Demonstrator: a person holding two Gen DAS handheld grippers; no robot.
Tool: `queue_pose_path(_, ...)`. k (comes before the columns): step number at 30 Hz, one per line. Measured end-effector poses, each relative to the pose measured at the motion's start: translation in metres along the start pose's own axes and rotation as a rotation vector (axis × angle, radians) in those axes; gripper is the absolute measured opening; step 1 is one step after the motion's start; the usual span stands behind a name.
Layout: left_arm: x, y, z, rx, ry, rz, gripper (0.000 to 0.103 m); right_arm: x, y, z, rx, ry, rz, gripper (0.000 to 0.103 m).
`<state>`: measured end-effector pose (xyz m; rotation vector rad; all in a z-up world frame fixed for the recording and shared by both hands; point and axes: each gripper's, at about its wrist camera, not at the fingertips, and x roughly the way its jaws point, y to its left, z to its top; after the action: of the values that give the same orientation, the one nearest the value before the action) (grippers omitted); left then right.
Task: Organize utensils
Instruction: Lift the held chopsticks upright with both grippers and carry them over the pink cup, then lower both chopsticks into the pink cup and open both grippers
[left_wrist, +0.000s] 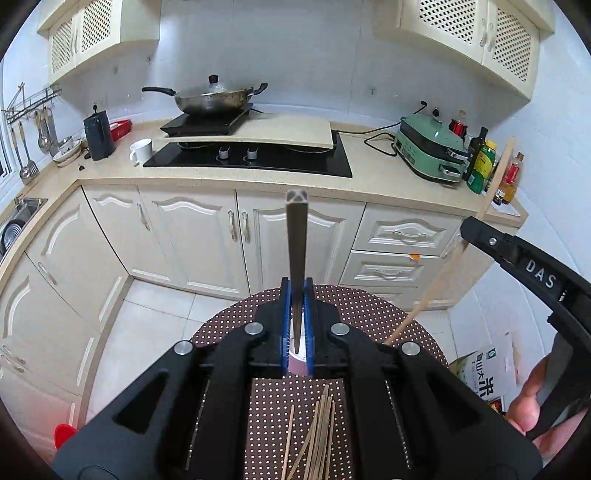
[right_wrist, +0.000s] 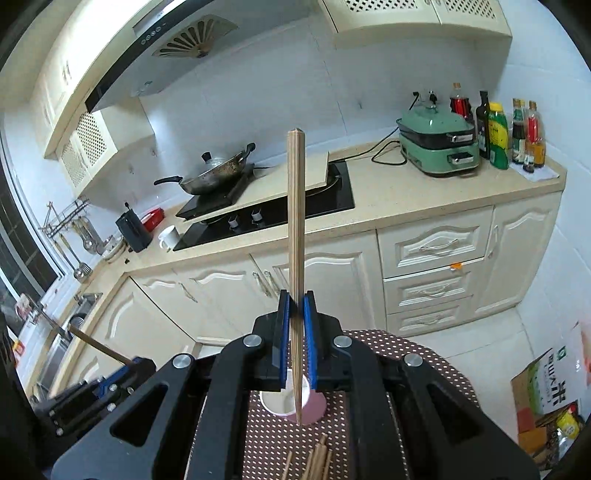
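Both grippers loaded, one chopstick each, above the dotted round table.

Left gripper: jaws narrow, clamped on a dark chopstick that sticks out toward 12 o'clock in its own view. Right gripper: jaws narrow, clamped on a pale wooden chopstick, also pointing to 12, with its lower tip hanging over the cup. From the left view the right gripper's arm comes in at 3 o'clock, a hand on its handle.

Cup is white inside, pink outside, upright on the table, directly below both sets of jaws. In the left view only a sliver of it shows between the blue pads. The loose pile of chopsticks lies on the table at 6 o'clock, nearer the cameras than the cup.

Step, as I read it: carry phase, sticks picked up, not yet in the cup.

Next move calls for: tilt each stick closer to vertical, line the lower tip up inside the rim, lower, then release. One at a time — two grippers over one small cup will likely clash. Cup looks light, so a side knock from a stick could tip it.
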<state>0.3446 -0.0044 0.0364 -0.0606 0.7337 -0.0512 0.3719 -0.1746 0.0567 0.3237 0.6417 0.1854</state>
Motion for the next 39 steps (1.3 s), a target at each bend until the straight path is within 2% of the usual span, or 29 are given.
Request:
queue_pose_path(7, 0.033, 0.005, 0.006, -0.024, 0.049, 0.014, 0.007, 0.033, 0.003, 0.001, 0.004, 0.024, -0.001, 0.006)
queue_pose_path(20, 0.107, 0.018, 0.001, -0.073, 0.171, 0.018, 0.007, 0.118, -0.007, -0.025, 0.044, 0.192, -0.026, 0.006)
queue_pose_path(31, 0.159, 0.019, -0.016, -0.077, 0.287, 0.007, 0.007, 0.163, -0.014, -0.051, 0.043, 0.319, -0.039, 0.006)
queue_pose_path(39, 0.173, 0.015, -0.017, -0.037, 0.260, -0.001, 0.008, 0.181, -0.018, -0.068, 0.065, 0.395, -0.039, 0.008)
